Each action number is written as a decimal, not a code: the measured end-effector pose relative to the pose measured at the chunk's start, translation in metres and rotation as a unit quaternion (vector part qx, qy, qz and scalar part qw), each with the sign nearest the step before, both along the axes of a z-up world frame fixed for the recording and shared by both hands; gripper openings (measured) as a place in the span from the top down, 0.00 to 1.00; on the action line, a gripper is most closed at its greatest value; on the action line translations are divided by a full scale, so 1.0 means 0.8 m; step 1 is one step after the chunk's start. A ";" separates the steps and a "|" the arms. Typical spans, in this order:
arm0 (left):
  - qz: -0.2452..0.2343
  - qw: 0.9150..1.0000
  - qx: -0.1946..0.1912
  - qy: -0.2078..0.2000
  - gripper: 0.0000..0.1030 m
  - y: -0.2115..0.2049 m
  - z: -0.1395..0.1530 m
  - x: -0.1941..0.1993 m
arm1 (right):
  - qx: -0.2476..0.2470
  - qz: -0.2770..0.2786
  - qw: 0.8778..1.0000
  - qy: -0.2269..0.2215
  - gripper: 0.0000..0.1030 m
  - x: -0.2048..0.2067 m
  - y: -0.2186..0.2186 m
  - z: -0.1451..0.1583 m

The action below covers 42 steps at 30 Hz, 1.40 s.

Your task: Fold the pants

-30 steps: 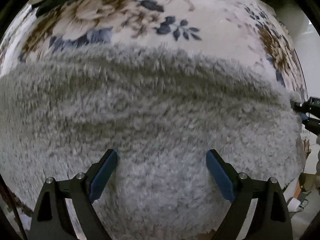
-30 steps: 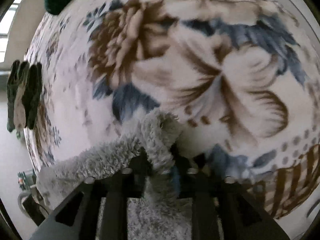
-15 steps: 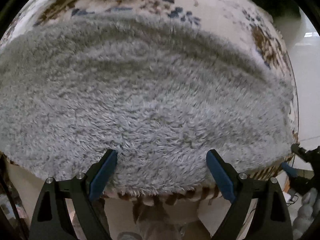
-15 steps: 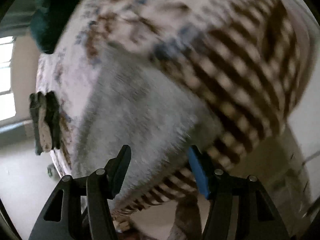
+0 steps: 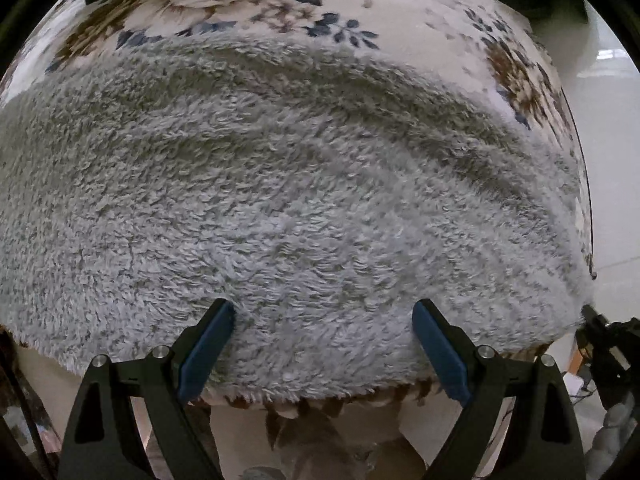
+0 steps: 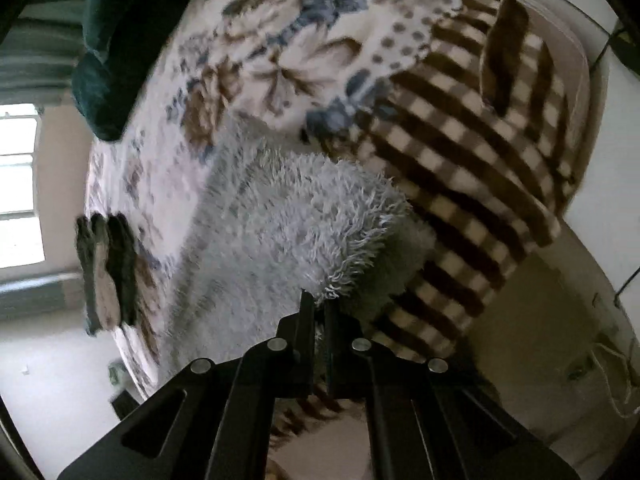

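Note:
Grey fluffy pants (image 5: 300,200) lie spread flat across a floral blanket (image 5: 400,8) on a bed. My left gripper (image 5: 324,308) hangs open above their near edge, pointing steeply down, with nothing pinched between its blue pads (image 5: 208,344). In the right wrist view the pants (image 6: 288,232) end in a raised, curled corner. My right gripper (image 6: 318,300) is shut there, its jaws closing down onto that corner's fluff. The left wrist view shows the right gripper (image 5: 600,336) at the pants' right end.
The blanket's brown checked border (image 6: 460,168) hangs over the bed's near edge. A dark green cushion (image 6: 116,40) lies at the far side. A dark bundle (image 6: 106,268) sits on the bed's left edge. Pale floor (image 5: 608,120) lies to the right.
My right gripper let go of a bunched fold, swung toward the bed's near edge, opened wide, then shut at the pants' corner. The left view drew back slightly toward the near edge.

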State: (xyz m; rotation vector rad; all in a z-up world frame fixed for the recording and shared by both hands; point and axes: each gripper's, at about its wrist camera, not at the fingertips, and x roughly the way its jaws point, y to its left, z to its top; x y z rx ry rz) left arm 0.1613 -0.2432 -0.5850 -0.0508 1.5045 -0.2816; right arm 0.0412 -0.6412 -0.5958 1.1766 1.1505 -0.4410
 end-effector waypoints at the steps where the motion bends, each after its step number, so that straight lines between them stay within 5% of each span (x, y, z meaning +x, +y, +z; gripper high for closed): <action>1: -0.005 1.000 0.003 0.000 0.11 -0.008 -0.004 0.002 | 0.004 0.002 1.000 0.010 0.96 -0.002 -0.004 -0.006; 4: -0.020 1.000 0.016 -0.001 0.11 -0.017 -0.017 -0.002 | 0.038 0.002 0.999 0.030 0.95 -0.002 -0.007 -0.040; 6: -0.026 0.999 0.022 0.002 0.11 -0.022 -0.023 0.000 | 0.068 -0.005 0.997 0.033 0.85 -0.005 -0.013 -0.060; 8: -0.023 1.000 0.013 -0.003 0.11 -0.022 -0.017 0.003 | 0.078 -0.030 0.996 0.008 0.66 -0.021 -0.021 -0.061; 10: -0.020 1.000 0.007 -0.013 0.11 -0.020 -0.008 0.003 | 0.062 -0.049 0.996 -0.035 0.21 -0.038 -0.027 -0.051; 11: -0.019 1.000 0.003 -0.022 0.11 -0.023 -0.003 0.005 | 0.046 -0.054 0.996 -0.045 0.16 -0.045 -0.031 -0.048; 17: -0.026 0.999 0.001 -0.027 0.04 -0.044 -0.027 0.023 | 0.076 -0.023 0.995 -0.065 0.16 -0.023 -0.043 -0.110; 23: 0.000 1.000 -0.016 0.013 0.01 -0.045 -0.063 0.052 | 0.089 -0.026 0.979 -0.184 0.23 -0.003 -0.032 -0.109; 29: 0.023 0.999 -0.020 0.043 0.00 -0.046 -0.088 0.077 | 0.117 -0.035 0.975 -0.187 0.21 0.024 -0.020 -0.150; 33: 0.019 0.998 0.013 0.053 0.00 -0.069 -0.098 0.089 | 0.117 -0.052 0.971 -0.203 0.23 0.027 -0.021 -0.153; 35: 0.009 0.997 0.026 0.067 0.00 -0.083 -0.101 0.097 | 0.107 -0.056 0.973 -0.198 0.42 0.025 -0.021 -0.150; 36: 0.007 0.997 0.029 0.067 0.00 -0.087 -0.097 0.100 | 0.099 -0.055 0.975 -0.190 0.75 0.023 -0.019 -0.148; 42: -0.022 0.996 0.084 0.020 0.00 -0.100 -0.064 0.090 | 0.082 -0.090 0.979 -0.163 0.83 0.026 -0.018 -0.119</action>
